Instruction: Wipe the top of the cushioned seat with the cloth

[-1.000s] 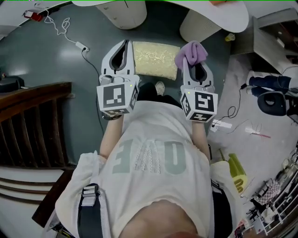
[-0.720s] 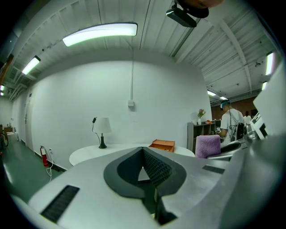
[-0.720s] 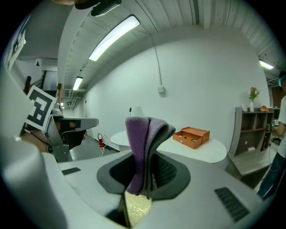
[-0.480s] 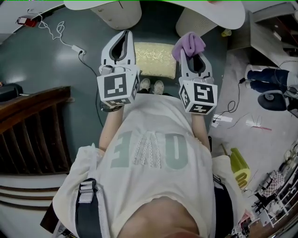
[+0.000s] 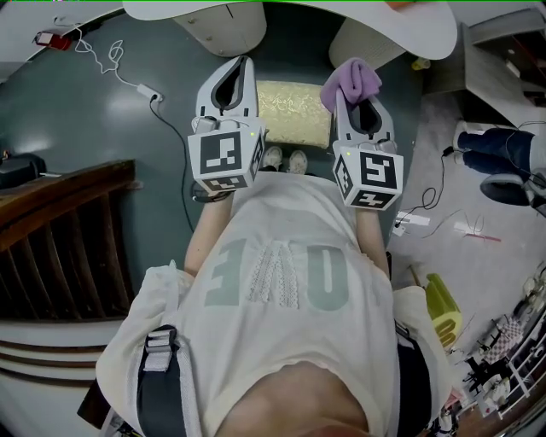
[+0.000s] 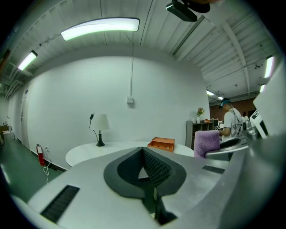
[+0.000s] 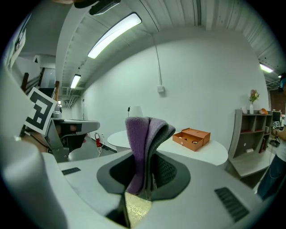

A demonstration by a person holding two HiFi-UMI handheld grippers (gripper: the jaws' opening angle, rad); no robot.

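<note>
The cushioned seat (image 5: 294, 111) is a pale yellow patterned pad low on the floor, ahead of the person's shoes (image 5: 283, 160). In the head view my right gripper (image 5: 358, 107) hangs over the seat's right end, shut on a folded purple cloth (image 5: 351, 79) that sticks up past its tips. The right gripper view shows the cloth (image 7: 144, 143) pinched upright in my right gripper (image 7: 145, 176), with a sliver of the yellow seat (image 7: 136, 210) below. My left gripper (image 5: 230, 81) is at the seat's left end, held level, shut and empty (image 6: 145, 172).
A white round table (image 5: 281, 10) with two cylindrical bases (image 5: 217, 26) stands just beyond the seat. It carries an orange box (image 6: 161, 143) and a lamp (image 6: 100, 127). A dark wooden rail (image 5: 60, 230) is at the left. Cables (image 5: 136, 81) lie on the floor. A person (image 6: 232, 123) stands far right.
The person has stepped closer to the seat, so the shoes now show at its near edge. Both grippers moved slightly forward and stayed shut. The cloth is still in the right one.
</note>
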